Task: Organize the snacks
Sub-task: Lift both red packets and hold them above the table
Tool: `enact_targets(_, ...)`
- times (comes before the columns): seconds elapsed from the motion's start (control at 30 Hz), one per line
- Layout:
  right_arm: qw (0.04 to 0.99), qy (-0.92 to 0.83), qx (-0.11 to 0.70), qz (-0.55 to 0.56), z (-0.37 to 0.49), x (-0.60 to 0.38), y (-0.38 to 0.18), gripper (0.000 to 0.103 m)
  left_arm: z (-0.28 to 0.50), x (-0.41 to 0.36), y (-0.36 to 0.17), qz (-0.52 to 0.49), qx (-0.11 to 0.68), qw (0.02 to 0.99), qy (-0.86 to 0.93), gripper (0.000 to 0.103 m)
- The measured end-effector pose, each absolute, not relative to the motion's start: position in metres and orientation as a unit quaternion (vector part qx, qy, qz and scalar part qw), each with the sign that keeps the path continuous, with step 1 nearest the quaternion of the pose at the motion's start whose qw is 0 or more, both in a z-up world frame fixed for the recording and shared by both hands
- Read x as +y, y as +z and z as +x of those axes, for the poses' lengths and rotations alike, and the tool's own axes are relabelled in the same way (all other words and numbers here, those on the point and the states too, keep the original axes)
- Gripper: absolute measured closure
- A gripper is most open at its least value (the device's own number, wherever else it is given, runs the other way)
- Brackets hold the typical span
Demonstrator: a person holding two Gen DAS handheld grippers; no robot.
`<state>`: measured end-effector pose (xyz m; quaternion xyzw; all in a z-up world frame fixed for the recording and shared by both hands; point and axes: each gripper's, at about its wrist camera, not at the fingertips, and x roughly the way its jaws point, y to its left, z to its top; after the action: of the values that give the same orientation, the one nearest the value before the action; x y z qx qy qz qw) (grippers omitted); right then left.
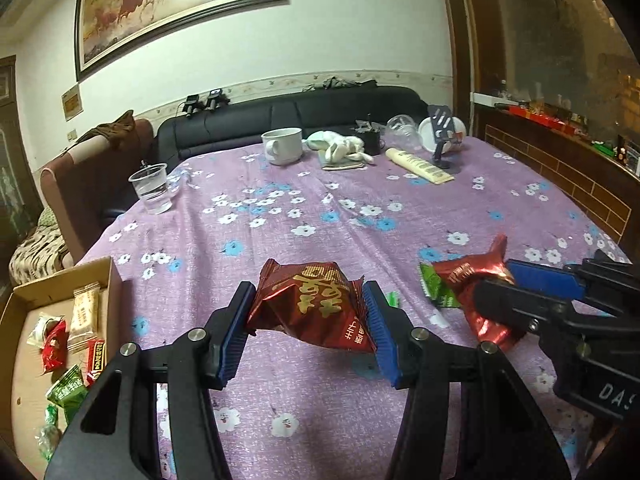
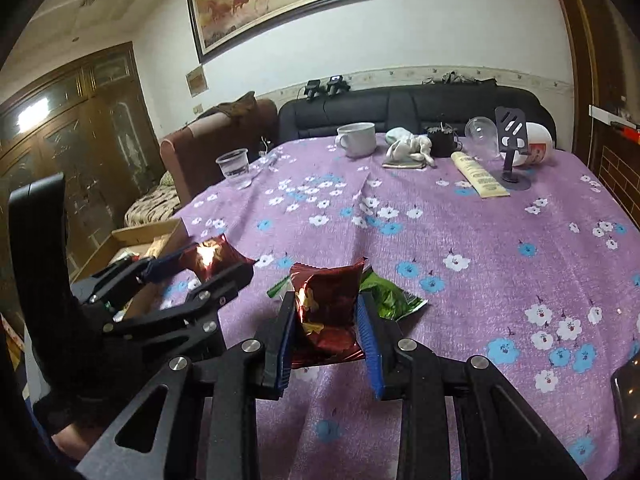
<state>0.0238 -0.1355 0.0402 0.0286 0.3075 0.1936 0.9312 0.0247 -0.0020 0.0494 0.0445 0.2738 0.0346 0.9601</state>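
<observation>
My left gripper is shut on a dark red snack packet and holds it above the purple flowered tablecloth. My right gripper is shut on another red snack packet, which also shows in the left wrist view. A green snack packet lies on the cloth just behind it. A cardboard box at the table's left edge holds several red, green and beige packets. In the right wrist view the left gripper is beside the box.
At the far end of the table stand a white mug, a clear plastic cup with water, a white cloth bundle, a cream tube, a phone stand and a clear lid. A black sofa lies behind.
</observation>
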Motion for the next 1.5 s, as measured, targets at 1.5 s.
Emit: enact_targets(1.5,0.926,0.204,0.316,0.026,0.0221,-0.1309,0.0357,0.073,0.0244,0.0035,0.0483,0.052,0.271,0.958,0.078,0.050)
